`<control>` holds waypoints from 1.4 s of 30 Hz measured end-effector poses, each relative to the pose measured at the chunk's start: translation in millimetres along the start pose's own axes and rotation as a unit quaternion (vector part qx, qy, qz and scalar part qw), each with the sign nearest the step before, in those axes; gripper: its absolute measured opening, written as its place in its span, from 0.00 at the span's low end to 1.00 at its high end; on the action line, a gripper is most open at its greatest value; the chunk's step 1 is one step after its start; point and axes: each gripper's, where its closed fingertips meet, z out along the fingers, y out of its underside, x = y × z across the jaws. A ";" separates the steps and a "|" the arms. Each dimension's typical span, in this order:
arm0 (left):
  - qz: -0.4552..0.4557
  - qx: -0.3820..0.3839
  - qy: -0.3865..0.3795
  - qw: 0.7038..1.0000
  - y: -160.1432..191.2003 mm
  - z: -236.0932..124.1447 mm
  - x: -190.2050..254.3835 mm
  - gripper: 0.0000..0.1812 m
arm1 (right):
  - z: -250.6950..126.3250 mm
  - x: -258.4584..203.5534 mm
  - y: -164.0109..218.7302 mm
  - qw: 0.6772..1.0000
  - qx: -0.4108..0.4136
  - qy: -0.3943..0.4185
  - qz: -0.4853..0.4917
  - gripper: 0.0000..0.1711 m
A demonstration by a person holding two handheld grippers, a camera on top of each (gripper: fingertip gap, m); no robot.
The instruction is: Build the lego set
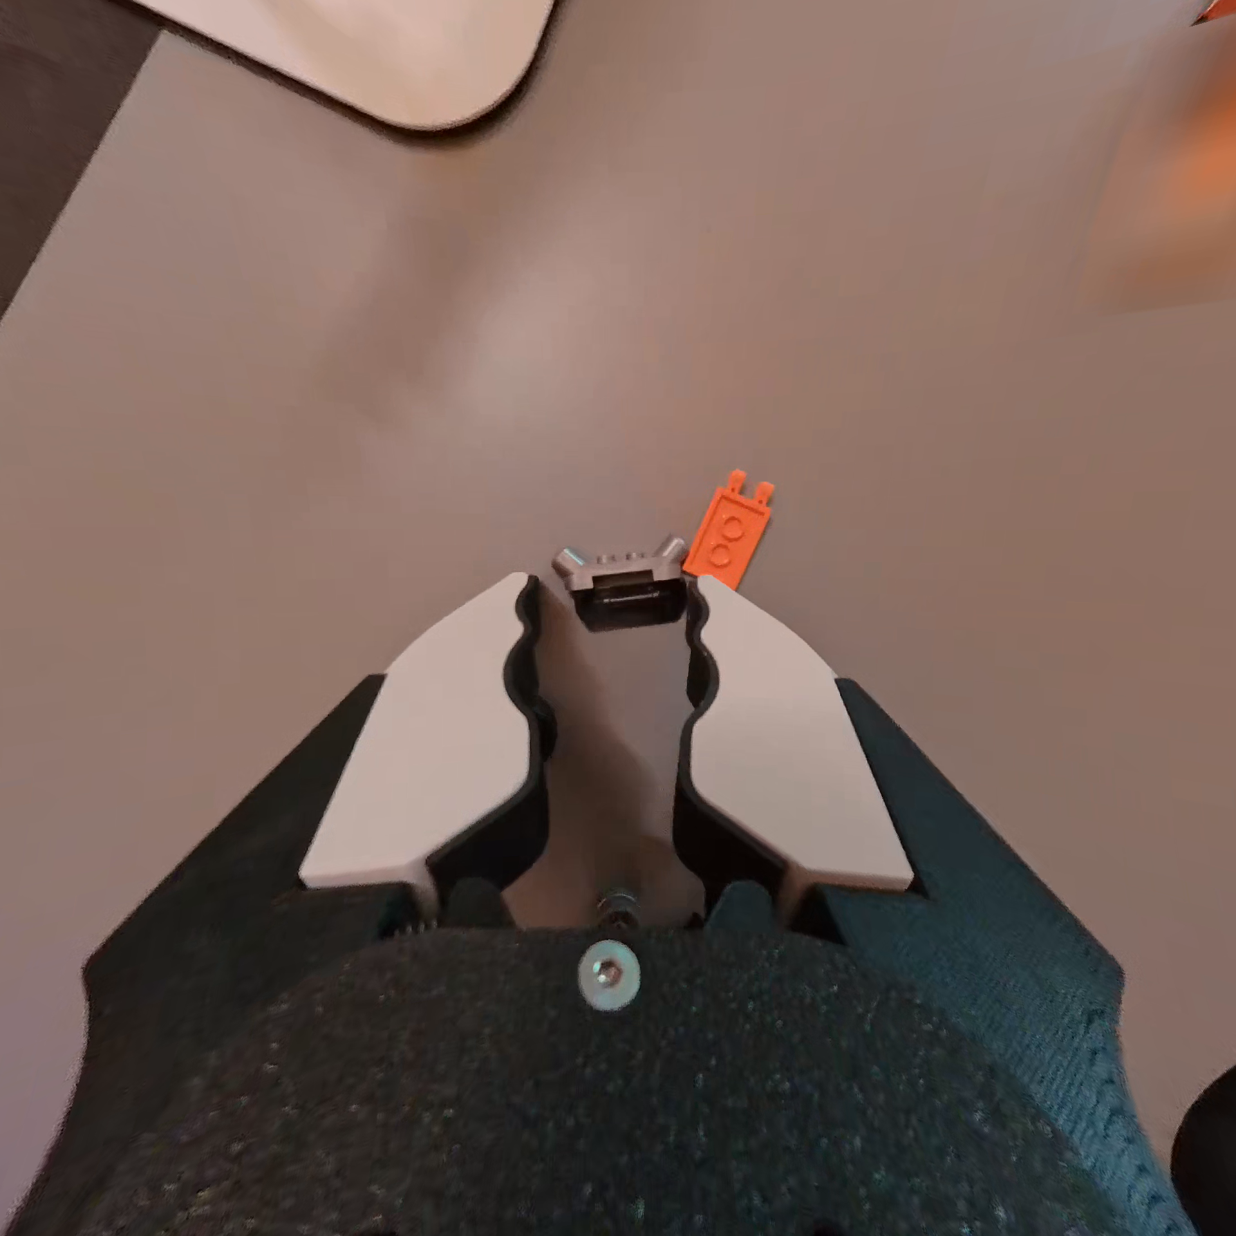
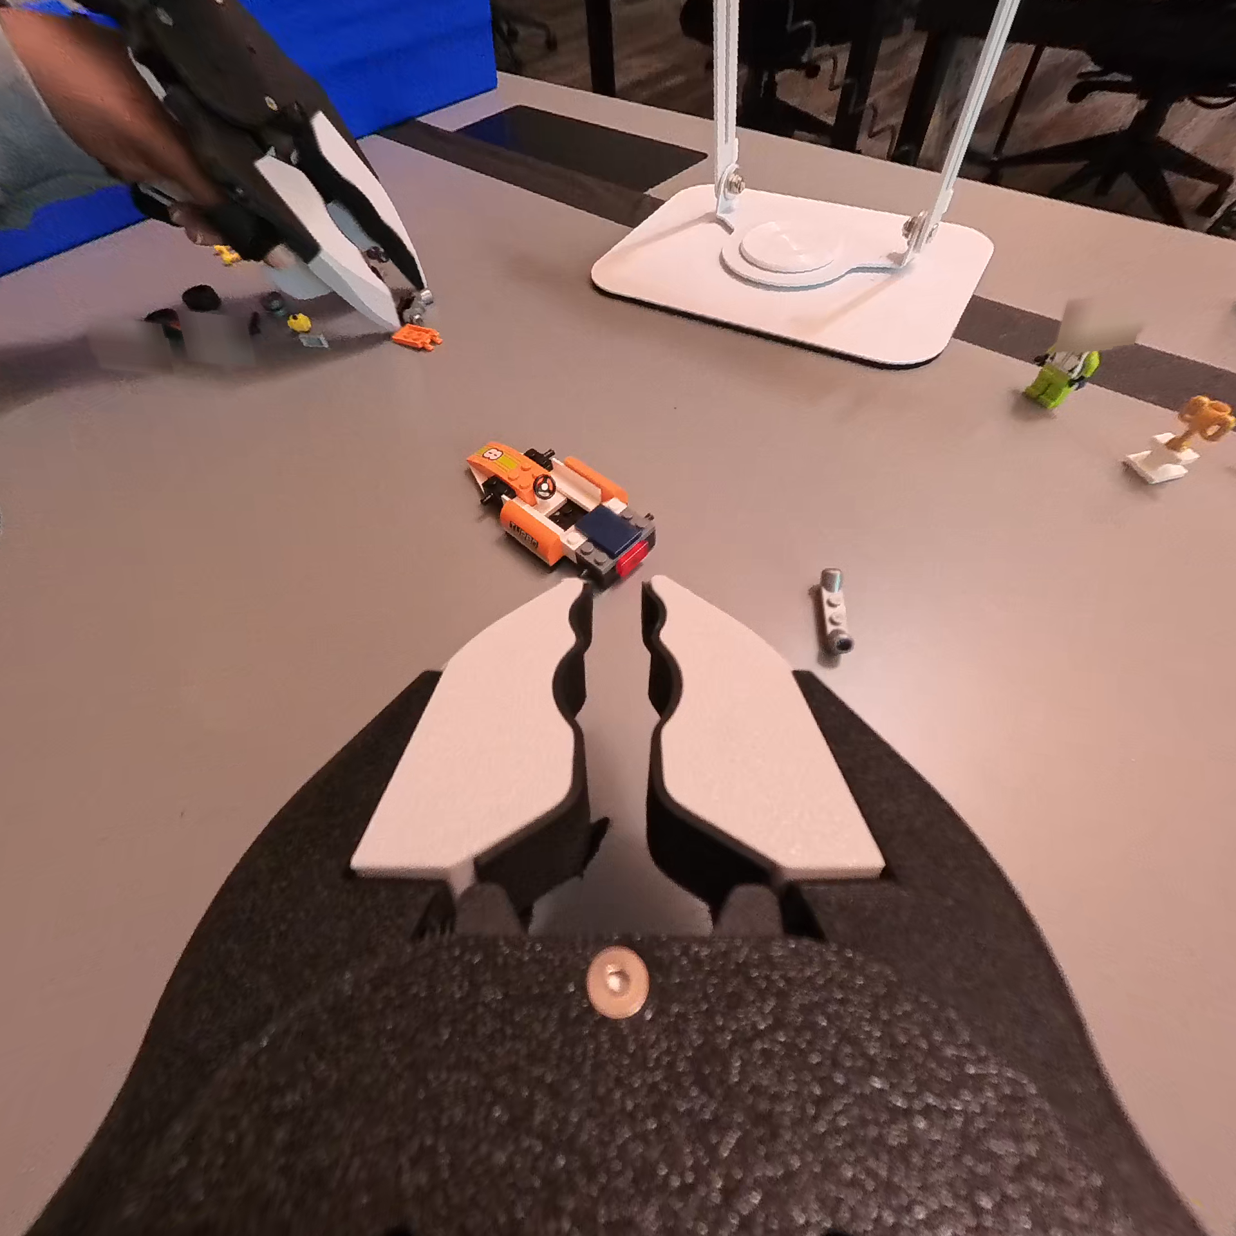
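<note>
The left gripper (image 1: 612,585) is tipped down over the grey table (image 1: 267,468), jaws parted around a small grey-and-black piece (image 1: 625,592). The piece sits between the fingertips; the right tip looks to be against it, the left tip shows a sliver of gap, so I cannot say it is truly pinched. Just at 1 o'clock of that piece lies a flat orange plate (image 1: 729,535), its near corner touching or almost touching the right fingertip. A white stand base (image 1: 374,60) shows at 11 o'clock.

From the right wrist view, the right gripper (image 2: 615,588) holds nothing, its fingers a narrow gap apart, hovering just short of the car (image 2: 562,511). The car is half-built (orange, white and dark, red block at its rear) and rests on the table at 12 o'clock of the tips. A grey bar (image 2: 833,608) lies at 2 o'clock, well apart from the car. Far to 10 o'clock the left gripper (image 2: 408,307) comes down on its piece, with the orange plate (image 2: 416,336) beside it and a scatter of loose bits (image 2: 254,314) farther left. The white stand (image 2: 796,267) sits at 1 o'clock; a lime minifigure (image 2: 1063,374) and a gold trophy (image 2: 1184,441) stand at 3 o'clock.
</note>
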 end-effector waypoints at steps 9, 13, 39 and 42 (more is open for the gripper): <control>0.037 0.003 -0.028 0.999 -5.5 -1.5 -7.7 0.06 | 2.7 -5.3 5.2 1.000 -0.006 -0.016 -0.006 0.06; 0.041 0.013 -0.039 0.998 -7.8 -3.8 -7.0 0.06 | 3.5 -6.9 8.4 1.000 -0.010 -0.014 -0.017 0.06; 0.132 0.451 -0.142 0.871 -106.2 -96.0 95.4 0.04 | 11.1 -64.4 -45.3 0.993 0.069 -0.083 0.038 0.12; 0.125 0.522 -0.147 0.831 -115.7 -117.0 132.4 0.04 | 10.9 -87.7 -71.6 0.989 0.115 -0.084 0.042 0.13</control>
